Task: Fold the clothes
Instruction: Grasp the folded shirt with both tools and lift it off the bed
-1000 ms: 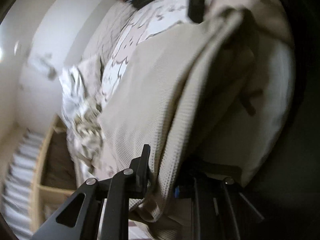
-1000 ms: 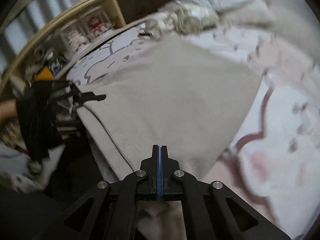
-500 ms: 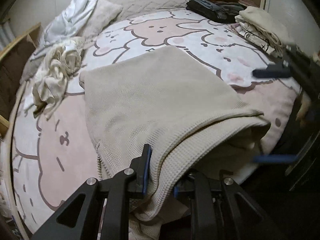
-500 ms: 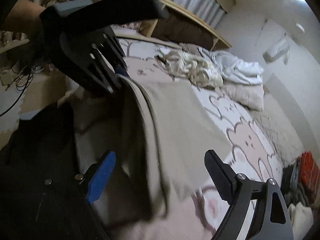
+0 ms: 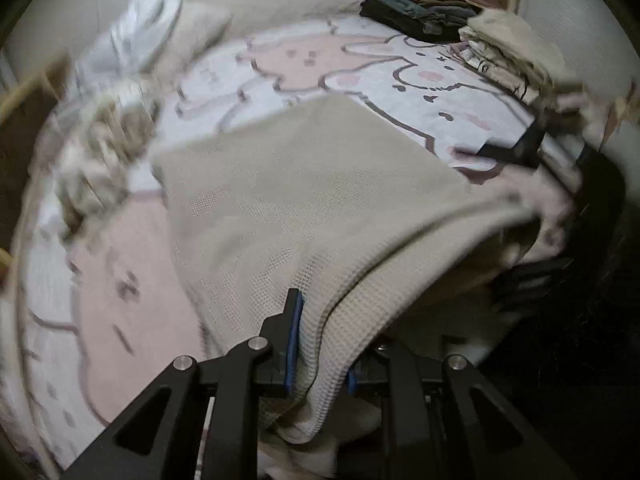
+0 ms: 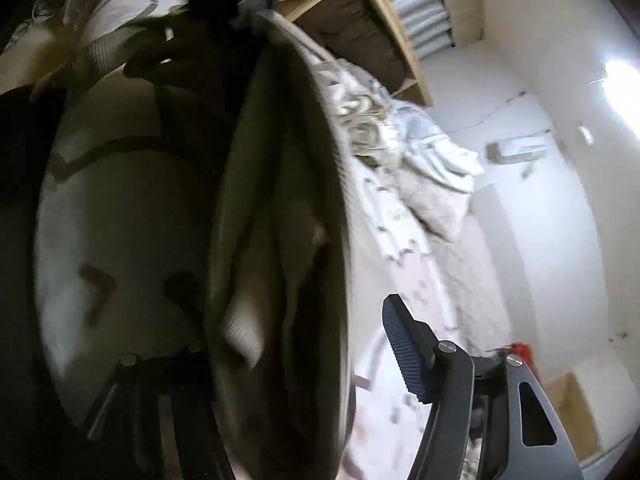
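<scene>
On the far left of the left wrist view, a crumpled heap of pale laundry (image 5: 100, 152) lies on the pink and white cartoon-print bedspread (image 5: 132, 280), with a white bundle (image 5: 140, 36) beyond it near the head of the bed. The beige waffle-knit garment (image 5: 304, 200) is spread across the middle of the bed, its near edge lifted off the mattress. The left gripper (image 5: 318, 344) is closed on that edge, the cloth pinched between its blue-padded fingers and drooping below them. Further right, a stack of folded clothes (image 5: 420, 4) in red, dark and cream sits at the back corner of the bed. In the right wrist view, the same garment (image 6: 280, 220) hangs as a dark vertical fold just in front of the camera. The right gripper (image 6: 304, 352) is spread wide with nothing clamped; the fold hangs between its fingers, hiding the left one, and the ribbed right finger (image 6: 404, 348) stands clear of the cloth.
</scene>
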The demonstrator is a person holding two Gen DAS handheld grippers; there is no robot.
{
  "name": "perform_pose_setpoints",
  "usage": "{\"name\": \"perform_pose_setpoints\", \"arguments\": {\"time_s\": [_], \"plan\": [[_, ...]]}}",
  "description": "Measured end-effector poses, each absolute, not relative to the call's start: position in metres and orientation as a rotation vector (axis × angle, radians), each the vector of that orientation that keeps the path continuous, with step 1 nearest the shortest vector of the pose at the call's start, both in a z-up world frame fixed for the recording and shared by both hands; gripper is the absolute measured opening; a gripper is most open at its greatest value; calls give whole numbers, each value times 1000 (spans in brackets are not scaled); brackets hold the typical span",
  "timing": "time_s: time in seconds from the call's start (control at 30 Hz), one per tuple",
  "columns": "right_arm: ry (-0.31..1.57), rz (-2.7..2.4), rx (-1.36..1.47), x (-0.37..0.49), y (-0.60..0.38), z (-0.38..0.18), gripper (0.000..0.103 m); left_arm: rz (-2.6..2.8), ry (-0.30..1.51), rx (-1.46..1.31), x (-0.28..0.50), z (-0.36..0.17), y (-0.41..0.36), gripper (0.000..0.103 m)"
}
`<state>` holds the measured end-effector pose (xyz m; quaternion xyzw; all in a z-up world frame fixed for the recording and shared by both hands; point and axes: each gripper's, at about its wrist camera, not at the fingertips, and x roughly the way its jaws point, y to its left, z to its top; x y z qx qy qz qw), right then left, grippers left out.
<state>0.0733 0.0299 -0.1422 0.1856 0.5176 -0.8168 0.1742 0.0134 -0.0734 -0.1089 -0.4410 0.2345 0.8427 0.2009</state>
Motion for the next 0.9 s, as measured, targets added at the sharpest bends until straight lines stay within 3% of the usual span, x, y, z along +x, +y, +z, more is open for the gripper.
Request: {"name": "perform_pose_setpoints", "arguments": {"time_s": [0.13, 0.33, 0.47, 0.77, 0.8, 0.87, 0.9], "plan": [[1525, -2294, 480, 77, 43, -128, 46, 2400, 808, -1112, 31, -112, -65, 18], [1536, -2227, 454, 82, 41, -127, 44, 2436, 1024, -963, 47, -124, -61, 18], [1512, -2194, 506, 77, 42, -127, 26, 2372, 1295, -832, 64, -144, -53, 18], [1407, -2151, 629, 74, 47, -126, 23, 2280, 1671, -723, 79, -186, -54, 23], [1395, -2152, 640, 73, 46, -126, 23, 2272, 1712, -715, 80, -191, -55, 25], [1377, -2155, 655, 73, 46, -125, 23, 2254, 1793, -700, 81, -200, -57, 41], [1371, -2157, 658, 72, 46, -125, 23, 2246, 1825, -692, 81, -203, -58, 41]]}}
